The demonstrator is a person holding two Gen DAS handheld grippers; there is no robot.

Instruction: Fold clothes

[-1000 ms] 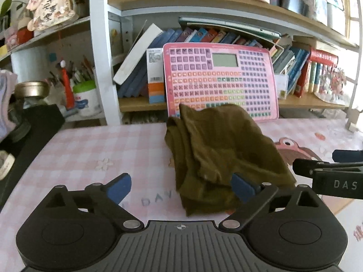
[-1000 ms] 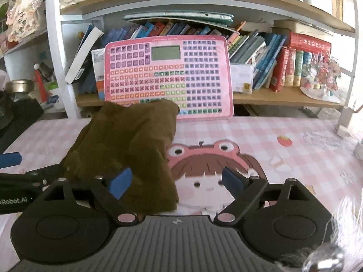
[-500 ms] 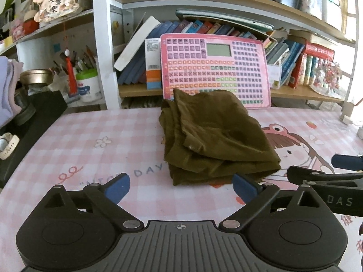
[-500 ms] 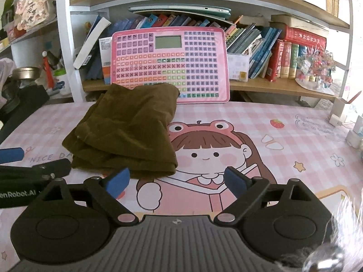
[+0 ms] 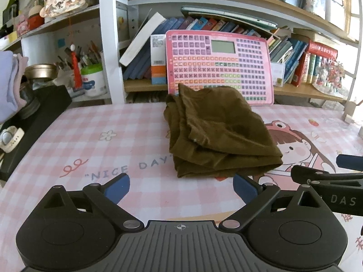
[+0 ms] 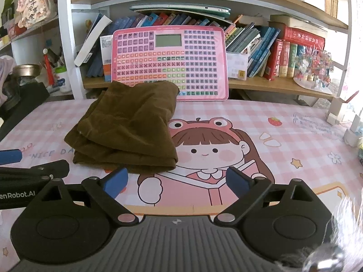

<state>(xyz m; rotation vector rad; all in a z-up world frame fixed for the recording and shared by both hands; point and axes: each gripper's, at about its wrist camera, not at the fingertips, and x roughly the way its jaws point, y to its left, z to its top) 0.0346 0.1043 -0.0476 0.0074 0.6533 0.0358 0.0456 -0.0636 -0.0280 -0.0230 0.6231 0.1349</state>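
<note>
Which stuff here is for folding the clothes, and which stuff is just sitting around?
For the job:
- folded brown garment
- left claw, open
- right claw, open

Just sitting around:
- pink keyboard toy
- books
- pen cup
- cartoon desk mat

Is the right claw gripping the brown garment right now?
No. In the right wrist view the right claw is open and empty, with the folded brown garment lying free on the pink table mat ahead of it.

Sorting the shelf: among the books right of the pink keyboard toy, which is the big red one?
The thick red book lying flat atop the upright books, spine with gold characters facing out.
</note>
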